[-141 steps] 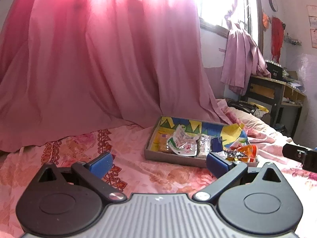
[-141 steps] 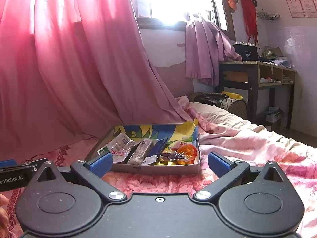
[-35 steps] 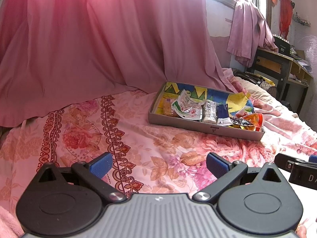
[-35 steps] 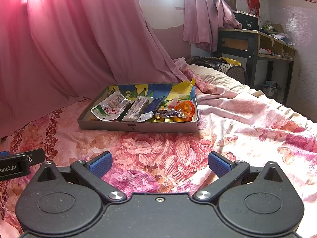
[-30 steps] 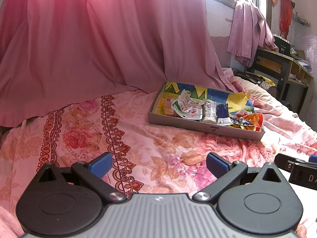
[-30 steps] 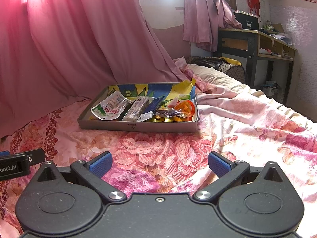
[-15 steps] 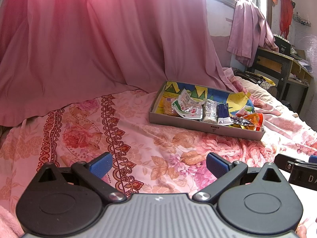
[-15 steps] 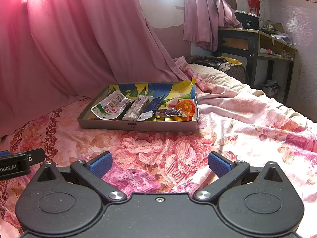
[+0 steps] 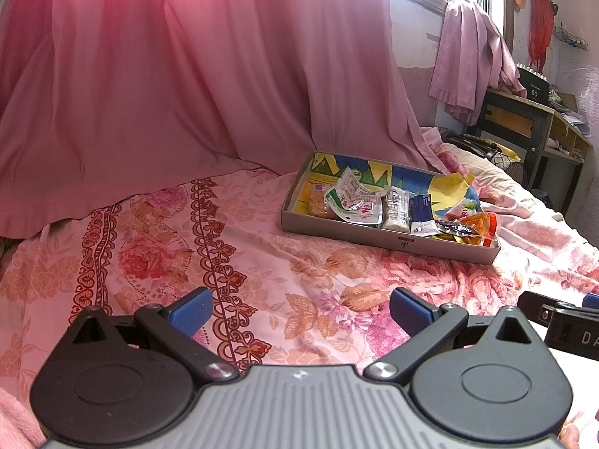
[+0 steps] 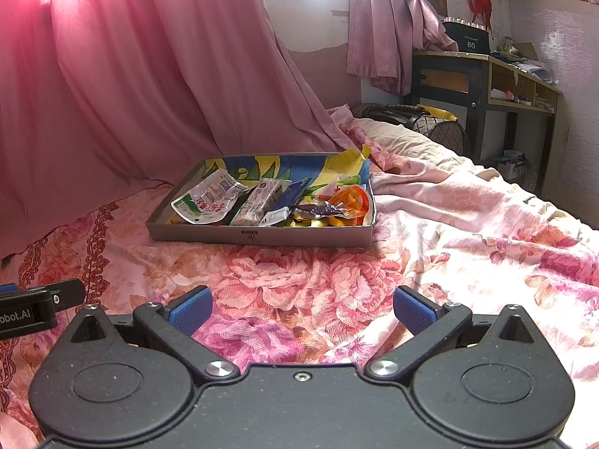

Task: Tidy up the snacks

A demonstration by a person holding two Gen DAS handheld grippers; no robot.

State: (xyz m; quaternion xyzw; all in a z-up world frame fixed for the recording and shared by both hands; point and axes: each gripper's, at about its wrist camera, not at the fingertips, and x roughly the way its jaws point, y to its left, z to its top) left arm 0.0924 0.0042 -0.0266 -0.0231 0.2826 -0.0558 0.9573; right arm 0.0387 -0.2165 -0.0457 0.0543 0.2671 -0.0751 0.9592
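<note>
Jaws wide on both: left gripper (image 9: pixel 299 308) & right gripper (image 10: pixel 302 308) hold nothing, hovering over the floral bedsheet (image 10: pixel 284 273). Snack tray (image 10: pixel 262 237) sits ahead of both, well apart, w/ white-green pouch (image 10: pixel 204 204), blue packet (image 10: pixel 290 196), orange wrapper (image 10: pixel 348 200) inside. Pink curtain (image 9: pixel 168 75) behind it.

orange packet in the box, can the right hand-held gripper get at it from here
Probably yes. The orange packet lies on top at the box's right end, uncovered, and the open right hand-held gripper faces it over bare bedspread.
</note>
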